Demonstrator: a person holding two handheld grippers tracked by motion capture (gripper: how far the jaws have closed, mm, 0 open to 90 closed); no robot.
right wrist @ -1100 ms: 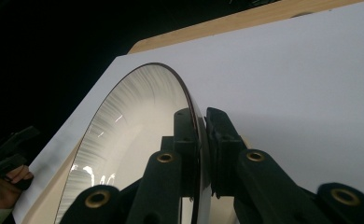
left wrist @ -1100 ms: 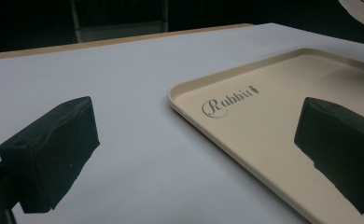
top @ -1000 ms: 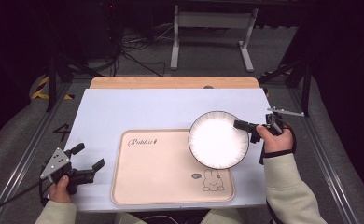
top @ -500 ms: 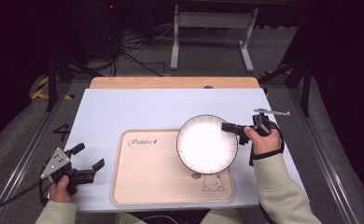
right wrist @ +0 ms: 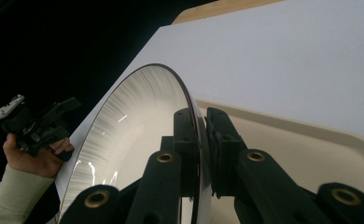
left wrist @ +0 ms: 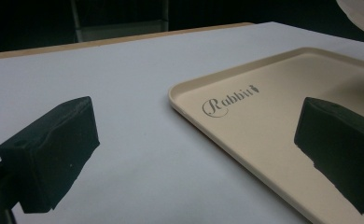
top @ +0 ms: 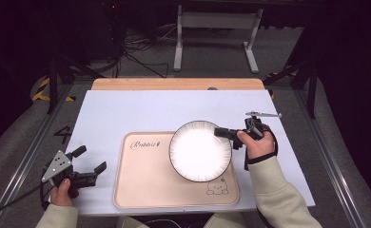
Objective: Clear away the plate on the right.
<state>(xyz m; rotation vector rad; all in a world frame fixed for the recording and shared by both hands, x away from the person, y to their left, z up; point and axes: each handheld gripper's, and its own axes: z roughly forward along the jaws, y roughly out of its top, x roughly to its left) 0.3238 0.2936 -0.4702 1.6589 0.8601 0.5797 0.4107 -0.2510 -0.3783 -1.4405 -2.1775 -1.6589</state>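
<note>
Moved left over the tray (top: 145, 190), the plate (top: 200, 151) faces up, level.

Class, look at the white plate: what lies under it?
Under the plate lies the beige tray, its rabbit drawing peeking out. Whatever sits directly beneath the plate is covered.
</note>
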